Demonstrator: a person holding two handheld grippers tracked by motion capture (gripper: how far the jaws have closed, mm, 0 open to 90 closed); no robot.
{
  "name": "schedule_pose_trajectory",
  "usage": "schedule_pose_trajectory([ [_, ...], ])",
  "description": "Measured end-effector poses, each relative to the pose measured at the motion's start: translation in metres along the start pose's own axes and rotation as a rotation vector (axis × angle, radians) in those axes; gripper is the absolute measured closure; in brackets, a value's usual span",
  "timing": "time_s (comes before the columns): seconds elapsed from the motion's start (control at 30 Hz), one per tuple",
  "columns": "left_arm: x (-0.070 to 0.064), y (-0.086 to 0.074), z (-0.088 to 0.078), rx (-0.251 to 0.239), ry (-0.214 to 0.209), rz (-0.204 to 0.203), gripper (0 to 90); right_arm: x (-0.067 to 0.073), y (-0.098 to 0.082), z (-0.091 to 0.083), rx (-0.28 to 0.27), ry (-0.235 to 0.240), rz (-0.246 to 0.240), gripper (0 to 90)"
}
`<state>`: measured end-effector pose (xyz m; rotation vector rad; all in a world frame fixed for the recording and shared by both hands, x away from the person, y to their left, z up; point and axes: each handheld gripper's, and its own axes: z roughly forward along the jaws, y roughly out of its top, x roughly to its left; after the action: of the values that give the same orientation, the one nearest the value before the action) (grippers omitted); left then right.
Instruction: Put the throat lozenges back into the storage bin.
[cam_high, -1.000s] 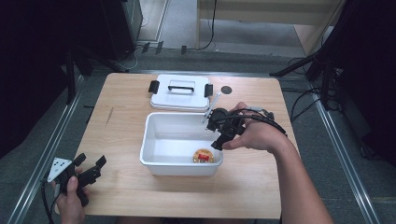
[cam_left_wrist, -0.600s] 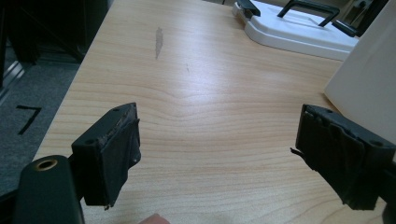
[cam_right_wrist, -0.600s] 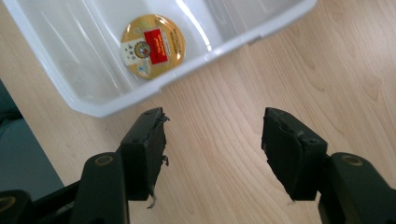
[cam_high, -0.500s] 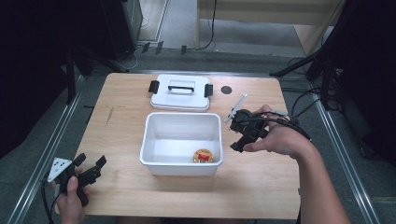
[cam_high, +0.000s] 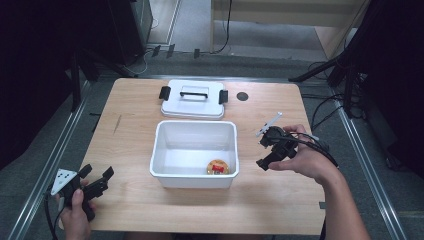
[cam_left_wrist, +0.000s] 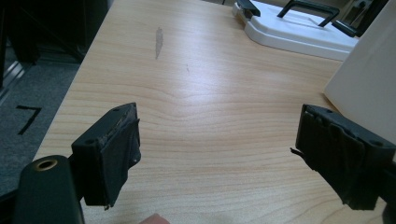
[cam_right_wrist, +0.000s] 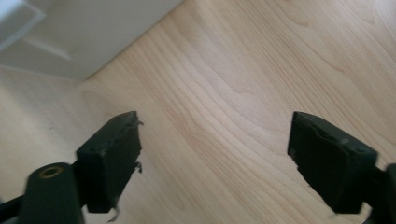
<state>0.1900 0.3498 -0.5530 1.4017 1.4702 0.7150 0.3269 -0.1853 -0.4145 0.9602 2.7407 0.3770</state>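
The lid (cam_high: 193, 99) lies toward eleven o'clock from the right gripper (cam_high: 268, 150), whose empty jaws have just been opening, beyond the white bin (cam_high: 195, 176) on the counter (cam_high: 130, 125).

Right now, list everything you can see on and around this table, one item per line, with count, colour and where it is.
Table: one, light wood, centre of the high view.
Bin: one, white, open, middle of the table.
Small round item: one, yellow and red, inside the bin near its front right corner; too small to identify.
Lid: one, white with a black handle and black clips, lying flat behind the bin.
Round hole: one, dark, in the tabletop right of the lid.
Left gripper: one, black, jaws open and empty, at the table's front left corner.
Right gripper: one, black, jaws just opened and empty, over bare wood right of the bin.
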Motion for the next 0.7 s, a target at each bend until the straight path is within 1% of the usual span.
schedule_pose_trajectory([
  [0.03, 0.000, 0.000, 0.000, -0.001, 0.000, 0.000, 14.5, -0.001, -0.003, 0.003, -0.006, -0.011, 0.027, 12.2],
  [0.07, 0.000, 0.000, 0.000, 0.000, 0.000, 0.001, 14.5, -0.002, -0.005, 0.005, -0.016, -0.017, 0.042, 11.2],
  [0.1, 0.000, 0.000, 0.000, 0.000, 0.000, 0.000, 14.5, -0.004, -0.009, 0.008, -0.031, -0.026, 0.070, 6.5],
  [0.13, 0.000, 0.000, 0.000, 0.000, 0.000, 0.001, 14.5, -0.005, -0.012, 0.011, -0.032, -0.020, 0.101, 0.0],
  [0.17, 0.000, 0.000, 0.000, 0.000, 0.000, 0.001, 14.5, -0.006, -0.015, 0.014, -0.036, -0.016, 0.116, 0.0],
  [0.23, 0.000, 0.000, 0.000, 0.000, 0.000, 0.001, 14.5, -0.008, -0.022, 0.018, -0.071, -0.043, 0.157, 0.0],
  [0.3, 0.000, 0.000, 0.000, 0.000, 0.000, 0.001, 14.5, -0.010, -0.029, 0.022, -0.101, -0.055, 0.204, 0.0],
  [0.37, 0.000, 0.000, 0.000, 0.002, -0.001, -0.001, 14.5, -0.012, -0.037, 0.026, -0.136, -0.072, 0.241, 0.0],
  [0.47, 0.000, 0.000, 0.000, 0.001, -0.001, -0.001, 14.5, -0.014, -0.048, 0.031, -0.181, -0.109, 0.291, 0.0],
  [0.5, 0.000, 0.000, 0.000, 0.002, -0.001, -0.001, 14.5, -0.015, -0.051, 0.033, -0.196, -0.115, 0.300, 0.0],
  [0.53, 0.000, 0.000, 0.000, 0.002, -0.001, -0.001, 14.5, -0.015, -0.056, 0.034, -0.223, -0.125, 0.319, 0.0],
  [0.63, 0.000, 0.000, 0.000, 0.001, -0.001, 0.000, 14.5, -0.017, -0.068, 0.039, -0.285, -0.133, 0.373, 0.0],
  [0.7, 0.000, 0.000, 0.000, 0.001, -0.001, 0.000, 14.5, -0.018, -0.077, 0.043, -0.314, -0.142, 0.413, 0.0],
])
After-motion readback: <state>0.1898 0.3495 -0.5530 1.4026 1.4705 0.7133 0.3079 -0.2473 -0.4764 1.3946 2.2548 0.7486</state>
